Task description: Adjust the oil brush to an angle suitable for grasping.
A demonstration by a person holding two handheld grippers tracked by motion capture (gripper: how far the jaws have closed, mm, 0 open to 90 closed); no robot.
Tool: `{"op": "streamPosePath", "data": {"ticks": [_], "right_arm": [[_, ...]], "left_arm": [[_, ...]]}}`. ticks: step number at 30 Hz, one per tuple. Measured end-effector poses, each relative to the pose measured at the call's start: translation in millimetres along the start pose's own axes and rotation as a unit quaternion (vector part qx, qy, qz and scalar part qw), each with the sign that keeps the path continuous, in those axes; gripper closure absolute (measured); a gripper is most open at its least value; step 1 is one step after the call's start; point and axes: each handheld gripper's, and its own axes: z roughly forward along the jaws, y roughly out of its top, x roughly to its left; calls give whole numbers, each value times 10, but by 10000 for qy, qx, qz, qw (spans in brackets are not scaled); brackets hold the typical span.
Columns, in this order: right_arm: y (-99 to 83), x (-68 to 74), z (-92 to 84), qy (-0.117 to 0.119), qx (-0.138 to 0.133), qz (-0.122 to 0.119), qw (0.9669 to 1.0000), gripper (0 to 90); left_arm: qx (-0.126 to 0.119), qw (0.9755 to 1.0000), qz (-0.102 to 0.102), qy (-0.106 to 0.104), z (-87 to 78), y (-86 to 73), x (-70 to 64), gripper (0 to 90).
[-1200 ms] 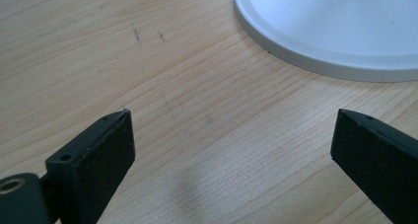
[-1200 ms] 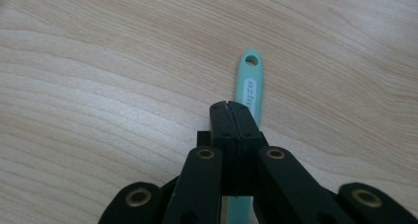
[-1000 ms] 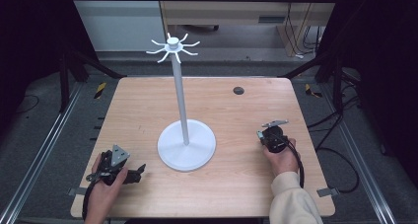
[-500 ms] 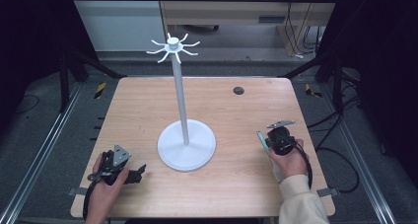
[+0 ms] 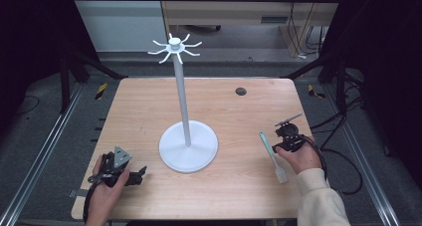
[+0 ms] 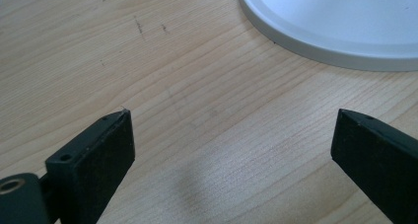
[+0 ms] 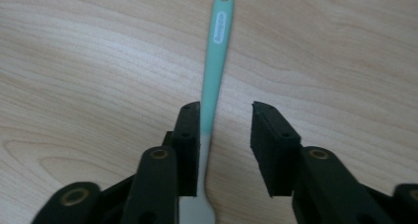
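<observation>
Two grippers sit low over the counter [image 5: 149, 101]. The right gripper [image 7: 226, 130] is spread astride a teal-handled spatula [image 7: 215, 61] lying flat, likely lined up to pinch it. The left gripper [image 6: 231, 135], spread and empty, waits beside the white hook stand [image 5: 188, 146].

The table [image 5: 149, 111] is pale wood with a fine straight grain, matt and smooth save for a few small dark scuffs near the stand's base [image 6: 345, 26], which looks like white plastic or painted metal (I cannot tell which) with a soft satin sheen. Beside that base on the table, the spatula [image 7: 217, 61] has a smooth, matt teal handle that looks like silicone or plastic, turning pale grey toward its blade end. The left gripper [image 6: 231, 150] and the right gripper [image 7: 226, 130] have matt black plastic jaws with faintly rough faces and brass-coloured metal rivets.
</observation>
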Motion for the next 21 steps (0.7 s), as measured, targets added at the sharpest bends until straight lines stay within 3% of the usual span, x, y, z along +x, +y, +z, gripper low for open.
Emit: {"op": "streamPosePath", "data": {"ticks": [7,21], "right_arm": [[-29,16,118,101,432,-28,9990,649],[-25,35,276,100,705,12,9975,716]], "left_arm": [[13,10000,28,-25,7,4,-10,25],[43,10000,53,-42,8,2,-13,25]]}}
